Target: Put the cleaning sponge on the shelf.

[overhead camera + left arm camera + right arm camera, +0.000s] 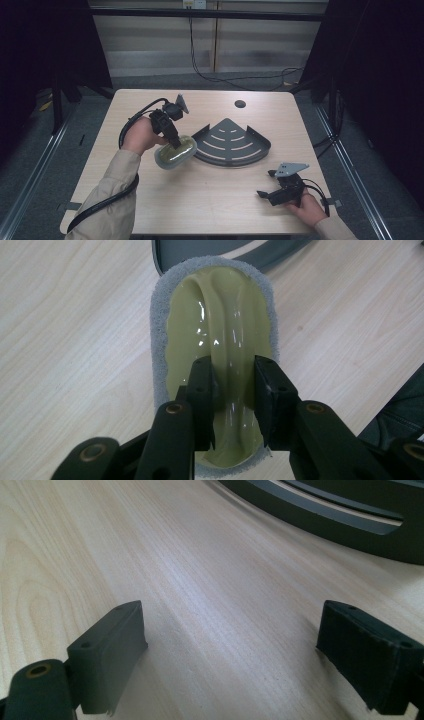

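Surface: one wooden table (210, 200)
Scrubbers: one (220, 340), pinched by left gripper (232, 385)
Racks: one grey corner rack (232, 145), edge cut off in the gripper views
Right gripper (232, 650): jaws wide, holding nothing

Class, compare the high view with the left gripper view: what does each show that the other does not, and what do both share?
High view alone: the whole grey corner shelf, the right claw resting open near the table's front edge, and both forearms. Left gripper view alone: the scrubber's fuzzy grey pad edge and glossy green ridge up close. Both: the left claw shut on the scrubber's ridge, beside the shelf, over the wooden table.
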